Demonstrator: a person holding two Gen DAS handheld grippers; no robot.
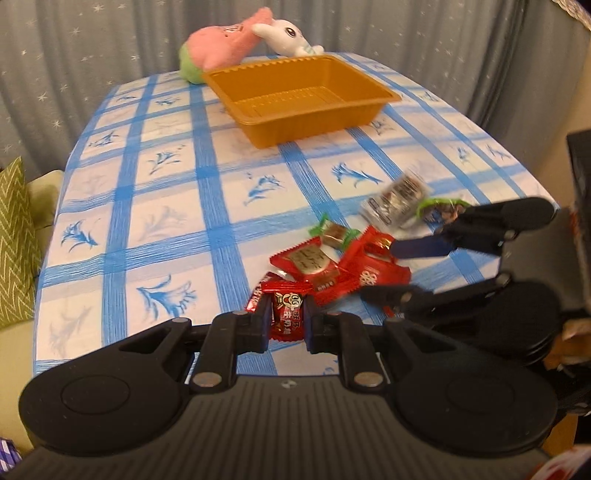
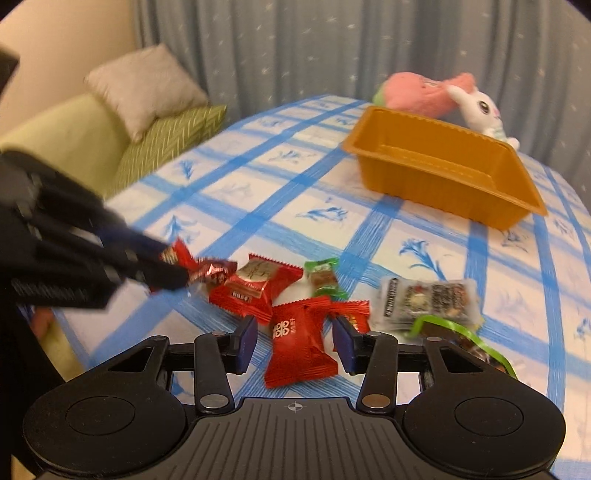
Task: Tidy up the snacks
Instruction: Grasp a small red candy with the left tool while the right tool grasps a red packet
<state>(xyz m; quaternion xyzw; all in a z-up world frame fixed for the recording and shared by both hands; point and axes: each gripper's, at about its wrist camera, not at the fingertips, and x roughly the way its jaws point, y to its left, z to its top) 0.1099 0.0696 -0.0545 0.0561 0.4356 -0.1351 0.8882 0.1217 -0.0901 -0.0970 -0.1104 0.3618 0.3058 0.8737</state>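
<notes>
Left gripper (image 1: 287,320) clamped a small red candy (image 1: 287,314). Right gripper (image 2: 295,341) straddled a red packet (image 2: 297,341), jaws partly open, pads not pressing. Orange tray (image 1: 258,136) sat well apart.

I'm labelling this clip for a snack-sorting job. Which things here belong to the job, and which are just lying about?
Part of the job:
- small red candy, pinched in the left tool
- red packet, between the right tool's open pads
- other wrapped snacks on the tablecloth
- empty orange tray

Lying about:
- pink plush
- white bunny plush
- cushions
</notes>
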